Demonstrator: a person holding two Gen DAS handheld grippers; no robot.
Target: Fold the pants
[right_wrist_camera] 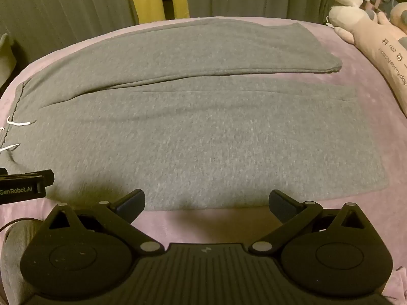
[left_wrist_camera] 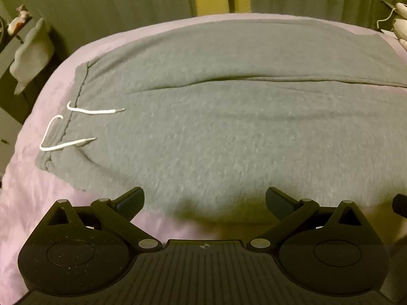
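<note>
Grey sweatpants [right_wrist_camera: 203, 132] lie flat across the pink bed [right_wrist_camera: 368, 96], legs side by side, waistband with its white drawstring [left_wrist_camera: 84, 111] at left. The left gripper [left_wrist_camera: 204, 198] and right gripper [right_wrist_camera: 207, 200] hover released at the near edge.

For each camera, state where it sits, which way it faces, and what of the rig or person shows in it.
Left wrist: on the left claw, angled down across the waistband end of the pants with the drawstring; its own open fingers show, and a bit of the other claw at the right edge.
Right wrist: on the right claw, angled down over the legs and hems; its own open fingers, the left claw and a sleeve show.
Shared: pants, drawstring, pink bed, curtains.
</note>
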